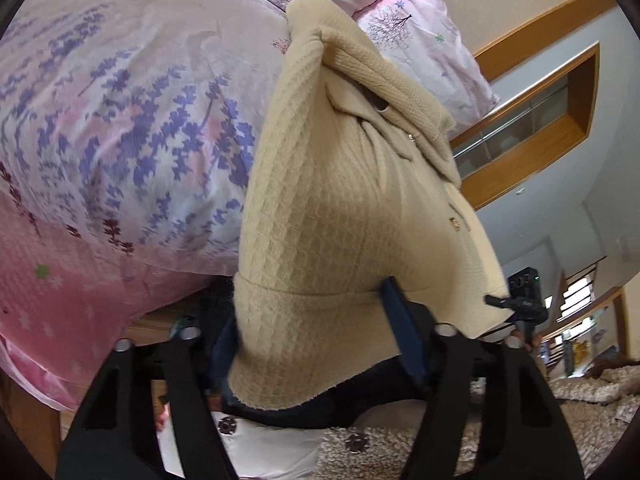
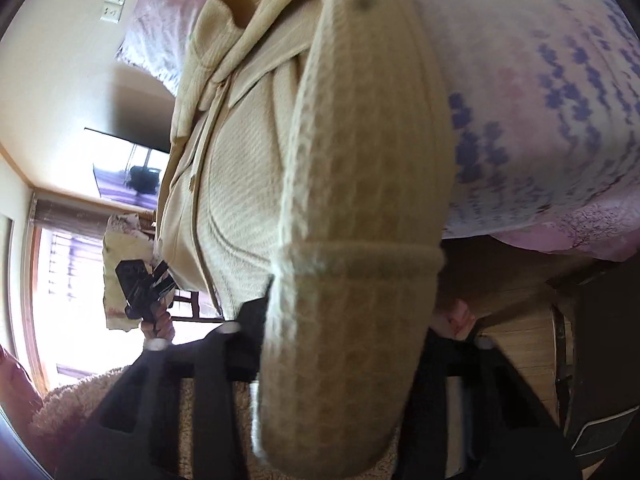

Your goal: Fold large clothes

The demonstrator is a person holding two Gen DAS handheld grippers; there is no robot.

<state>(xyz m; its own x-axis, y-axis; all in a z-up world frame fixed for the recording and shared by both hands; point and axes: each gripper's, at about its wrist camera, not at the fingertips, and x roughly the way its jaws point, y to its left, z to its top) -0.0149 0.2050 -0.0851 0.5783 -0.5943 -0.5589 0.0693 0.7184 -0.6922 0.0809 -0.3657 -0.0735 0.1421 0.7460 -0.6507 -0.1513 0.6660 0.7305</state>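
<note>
A beige waffle-knit cardigan (image 1: 332,184) with gold buttons lies partly on the bed and hangs off its edge toward me. My left gripper (image 1: 316,320) is shut on the cardigan's hem, which drapes between the blue-padded fingers (image 1: 404,328). In the right wrist view the cardigan (image 2: 248,184) fills the middle, and my right gripper (image 2: 340,320) is shut on a sleeve cuff (image 2: 352,312) held off the bed. Each gripper shows small in the other's view: the right one (image 1: 524,300), the left one (image 2: 144,292).
A floral pink and lavender duvet (image 1: 120,128) covers the bed, with pillows (image 1: 424,36) at the head. A shaggy beige rug (image 1: 592,408) lies on the floor. A wooden bed frame (image 2: 516,320) is under the duvet. A window (image 2: 68,264) and a wall TV (image 2: 128,168) are behind.
</note>
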